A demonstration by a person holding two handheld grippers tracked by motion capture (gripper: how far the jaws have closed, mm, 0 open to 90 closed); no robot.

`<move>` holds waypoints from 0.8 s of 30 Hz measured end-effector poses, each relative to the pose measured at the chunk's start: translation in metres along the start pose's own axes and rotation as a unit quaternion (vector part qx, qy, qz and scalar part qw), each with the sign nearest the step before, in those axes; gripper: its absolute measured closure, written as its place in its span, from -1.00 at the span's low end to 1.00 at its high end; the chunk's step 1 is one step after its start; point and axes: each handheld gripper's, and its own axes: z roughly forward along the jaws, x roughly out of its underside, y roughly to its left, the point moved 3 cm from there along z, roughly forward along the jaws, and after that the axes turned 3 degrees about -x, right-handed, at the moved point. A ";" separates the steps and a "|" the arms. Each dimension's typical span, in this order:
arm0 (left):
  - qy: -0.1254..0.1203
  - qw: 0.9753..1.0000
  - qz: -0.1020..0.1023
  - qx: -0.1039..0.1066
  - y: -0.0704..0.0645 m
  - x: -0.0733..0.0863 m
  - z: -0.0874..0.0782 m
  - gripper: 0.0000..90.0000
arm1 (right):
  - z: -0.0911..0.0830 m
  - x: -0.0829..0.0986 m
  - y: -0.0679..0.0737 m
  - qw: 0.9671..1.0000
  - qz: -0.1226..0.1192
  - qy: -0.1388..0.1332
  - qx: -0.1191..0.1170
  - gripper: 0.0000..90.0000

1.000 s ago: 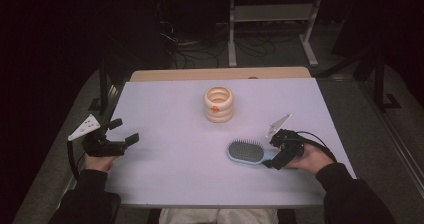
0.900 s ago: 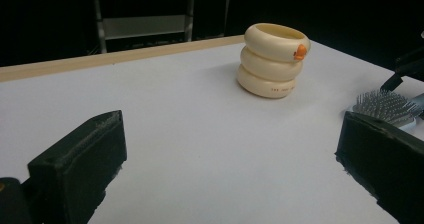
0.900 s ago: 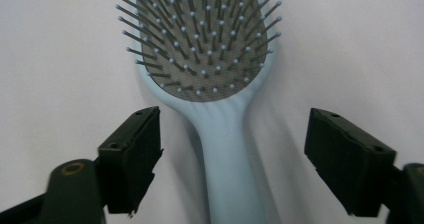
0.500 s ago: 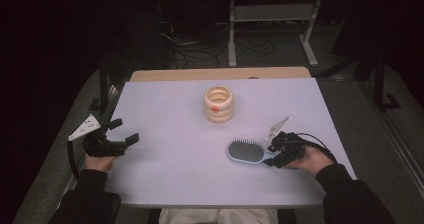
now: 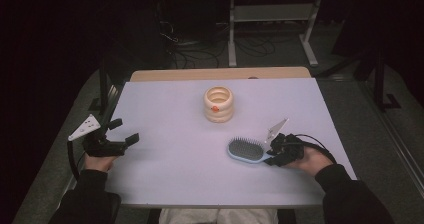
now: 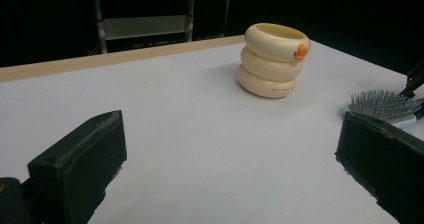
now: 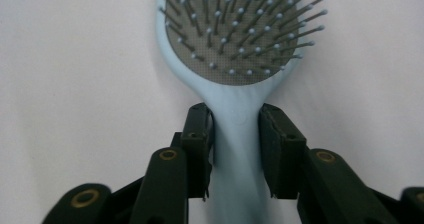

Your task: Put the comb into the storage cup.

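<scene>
Right gripper (image 7: 235,149) pinches the hairbrush (image 5: 246,149) handle near the bench's right edge; brush's long axis runs straight ahead of it. Left gripper (image 5: 120,140) spread, idle.

Centre piece: a cream-coloured holder shaped like three stacked rings (image 5: 218,104), glossy, open at the top, standing upright on the far middle of the table; a small orange knob sits on its upper ring, and tiny lettering marks the lowest ring.
Surface: a pale white rectangular table top (image 5: 175,169), matte and smooth.
Far edge: a light wooden strip (image 5: 220,74) runs along the back of the table.
Background: a grey metal rack with a low shelf (image 5: 270,14) stands on the dark floor behind the table.
Floor: loose black cables (image 5: 187,59) lie tangled near the rack.
</scene>
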 end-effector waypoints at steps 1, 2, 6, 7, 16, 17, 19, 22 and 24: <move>0.000 1.000 0.000 0.000 0.000 0.000 0.000 -1.00 | 0.000 0.000 0.000 1.000 0.001 0.000 0.001 0.49; 0.000 1.000 0.000 0.000 0.000 0.000 0.000 -1.00 | 0.000 0.000 0.000 1.000 0.002 0.000 0.002 0.50; 0.000 1.000 0.000 0.000 0.000 0.000 0.000 -1.00 | 0.000 0.000 0.001 1.000 -0.002 -0.001 0.008 0.51; 0.001 1.000 0.000 0.000 0.000 0.000 0.000 -1.00 | 0.000 0.000 0.001 1.000 -0.001 -0.002 0.009 0.51; 0.000 1.000 0.000 0.000 0.000 0.000 0.000 -1.00 | 0.000 -0.003 0.003 1.000 0.002 -0.011 0.016 0.52; 0.001 1.000 0.000 0.000 0.000 0.000 0.000 -1.00 | -0.001 -0.004 0.004 1.000 0.003 -0.013 0.015 0.52; 0.001 1.000 0.000 0.000 0.000 0.000 0.000 -1.00 | -0.002 -0.005 0.004 1.000 0.002 -0.017 0.015 0.52; 0.001 1.000 0.001 0.000 0.000 0.000 0.000 -1.00 | -0.004 -0.008 0.005 1.000 0.002 -0.020 0.014 0.52; 0.001 1.000 0.000 0.000 0.000 0.000 0.000 -1.00 | -0.005 -0.011 0.005 1.000 0.000 -0.024 0.015 0.52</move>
